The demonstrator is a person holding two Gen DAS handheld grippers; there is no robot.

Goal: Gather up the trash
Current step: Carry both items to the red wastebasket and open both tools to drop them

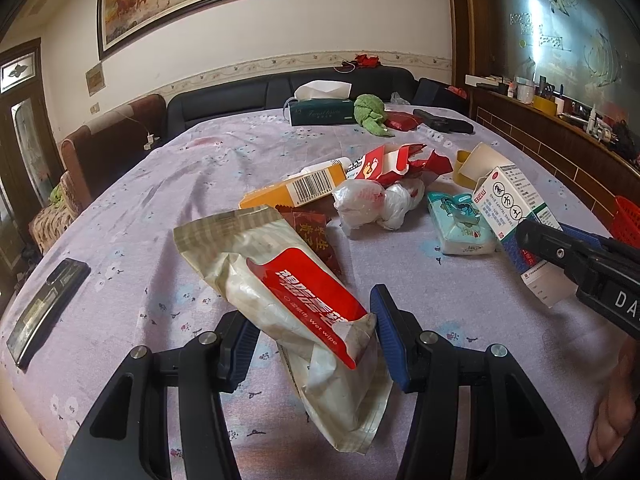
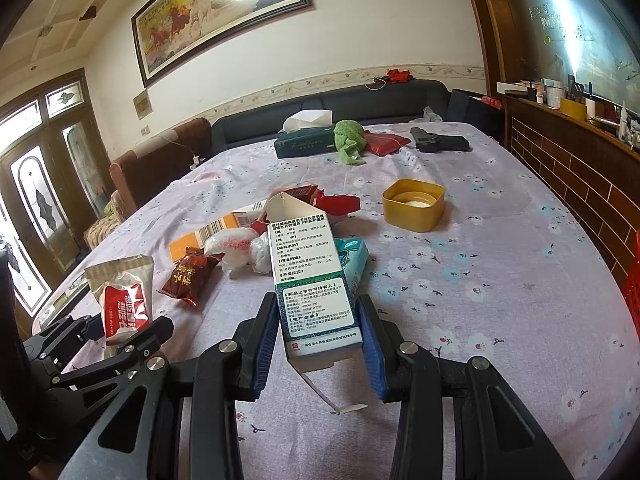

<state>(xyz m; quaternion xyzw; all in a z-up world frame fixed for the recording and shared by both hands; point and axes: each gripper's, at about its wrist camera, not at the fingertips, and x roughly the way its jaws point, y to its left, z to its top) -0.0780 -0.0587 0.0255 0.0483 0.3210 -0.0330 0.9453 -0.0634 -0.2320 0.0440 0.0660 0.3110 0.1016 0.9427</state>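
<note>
My left gripper (image 1: 316,330) is shut on a crumpled wet-wipe packet (image 1: 288,296) with a red label, held above the tablecloth; it also shows in the right wrist view (image 2: 122,304). My right gripper (image 2: 318,338) is shut on a white and green medicine box (image 2: 312,280) with its flap open, seen from the side in the left wrist view (image 1: 516,216). More trash lies mid-table: an orange box (image 1: 296,190), a white plastic bag (image 1: 372,202), a torn red box (image 1: 396,160), a brown snack wrapper (image 2: 188,276) and a teal tissue pack (image 1: 460,222).
A yellow square lid (image 2: 414,204) sits right of the pile. A tissue box (image 2: 306,142), green cloth (image 2: 350,140), red pouch (image 2: 386,142) and black object (image 2: 438,142) lie at the far edge. A black remote (image 1: 44,312) lies left. A red basket (image 1: 626,220) stands at the right edge.
</note>
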